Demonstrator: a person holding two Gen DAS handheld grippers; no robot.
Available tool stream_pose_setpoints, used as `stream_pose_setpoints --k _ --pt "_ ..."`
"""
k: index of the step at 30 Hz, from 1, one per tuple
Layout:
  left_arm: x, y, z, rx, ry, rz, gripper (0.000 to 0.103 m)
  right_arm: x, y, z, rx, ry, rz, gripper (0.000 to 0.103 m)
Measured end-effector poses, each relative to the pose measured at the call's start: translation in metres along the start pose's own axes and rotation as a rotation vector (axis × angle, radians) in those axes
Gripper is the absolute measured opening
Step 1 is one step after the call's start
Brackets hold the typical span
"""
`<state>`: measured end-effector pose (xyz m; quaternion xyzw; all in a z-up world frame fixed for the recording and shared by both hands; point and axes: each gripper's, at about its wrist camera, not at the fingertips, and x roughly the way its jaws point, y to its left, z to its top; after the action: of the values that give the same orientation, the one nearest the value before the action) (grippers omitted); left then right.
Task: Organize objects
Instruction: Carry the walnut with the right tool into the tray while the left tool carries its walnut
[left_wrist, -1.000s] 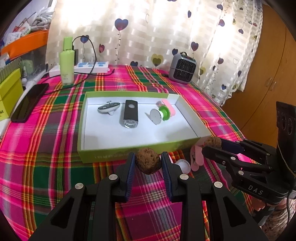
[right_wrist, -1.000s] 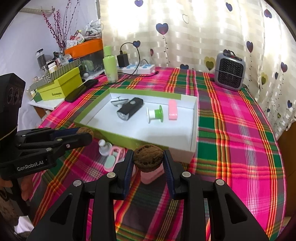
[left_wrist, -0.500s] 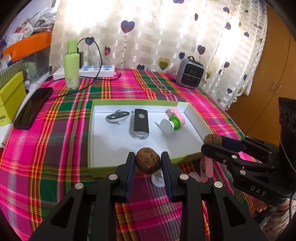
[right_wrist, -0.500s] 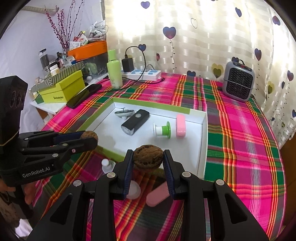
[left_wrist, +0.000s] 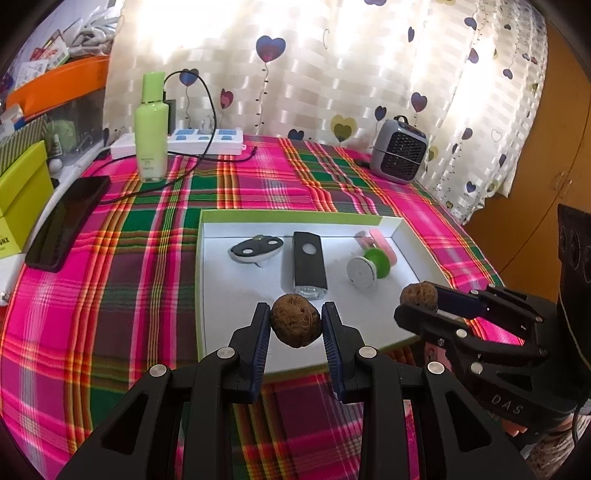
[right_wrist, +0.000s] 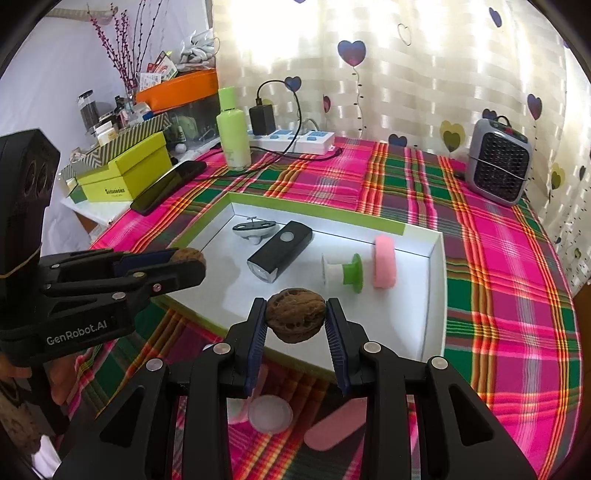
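We hold one walnut (left_wrist: 294, 325) clamped in the left gripper (left_wrist: 295, 326) and a second walnut (right_wrist: 295, 320) clamped in the right gripper (right_wrist: 295, 321), both hanging over the near edge of the white tray (right_wrist: 434, 295). Filed in the tray already: a black flashlight (right_wrist: 280, 251), green-and-white spool (right_wrist: 341, 273), pink block (right_wrist: 385, 266) and grey clip (right_wrist: 255, 227). We judge both walnuts, a white cap (right_wrist: 270, 413) and a pink strip (right_wrist: 334, 430) outstanding; our fingers partly hide these last two.
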<state>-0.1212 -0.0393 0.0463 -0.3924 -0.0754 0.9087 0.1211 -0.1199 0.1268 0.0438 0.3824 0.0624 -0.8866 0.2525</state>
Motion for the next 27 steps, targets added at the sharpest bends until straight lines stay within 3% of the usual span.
stream_pose_setpoints --k 27 --pt "0.045 0.021 0.022 -0.005 0.057 0.029 0.026 0.049 0.015 0.010 -0.028 0.096 0.061 0.033"
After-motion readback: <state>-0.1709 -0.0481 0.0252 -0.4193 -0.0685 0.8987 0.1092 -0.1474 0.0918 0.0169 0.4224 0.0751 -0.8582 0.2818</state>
